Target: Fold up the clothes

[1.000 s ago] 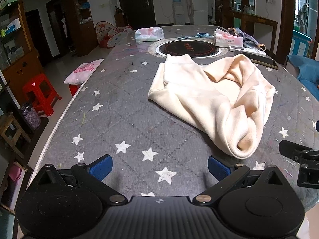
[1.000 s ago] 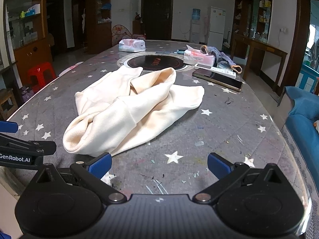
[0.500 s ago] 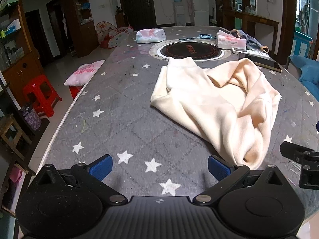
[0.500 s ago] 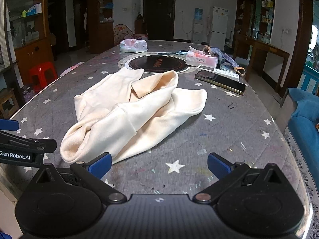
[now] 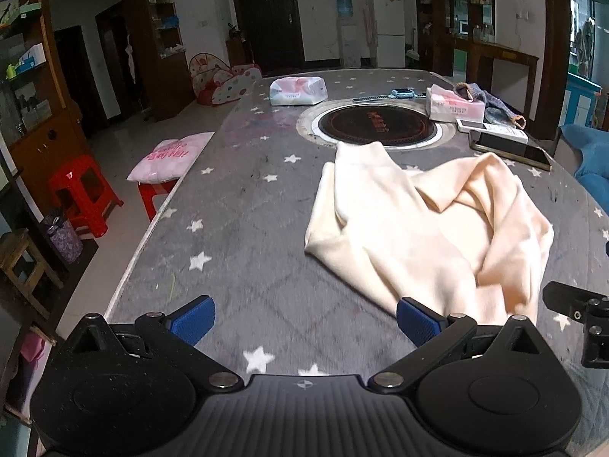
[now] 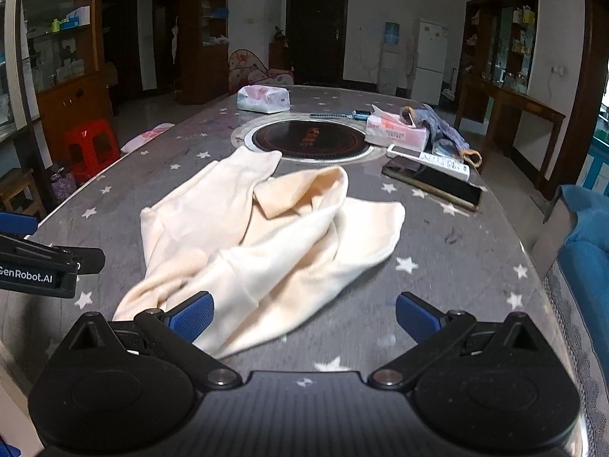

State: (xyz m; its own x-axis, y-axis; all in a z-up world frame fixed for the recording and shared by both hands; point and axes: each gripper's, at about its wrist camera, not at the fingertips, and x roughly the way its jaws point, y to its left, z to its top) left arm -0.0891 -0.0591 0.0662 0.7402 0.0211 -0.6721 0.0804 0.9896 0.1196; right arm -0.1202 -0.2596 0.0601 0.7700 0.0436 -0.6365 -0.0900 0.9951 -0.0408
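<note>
A cream garment [image 5: 426, 228] lies crumpled on the grey star-patterned table [image 5: 236, 228], just on the near side of the round induction cooktop [image 5: 377, 125] set into the tabletop, one end almost touching its rim. The left gripper [image 5: 304, 321] hangs low over the table with its blue-padded jaws wide apart and nothing between them; its right pad sits by the garment's near edge. The right gripper [image 6: 302, 314] is likewise spread open and empty, its left pad over the garment's near hem. To the right of the cooktop lie a black phone [image 6: 434, 182], a white remote [image 6: 430, 158] and a tissue pack [image 6: 396, 133].
</note>
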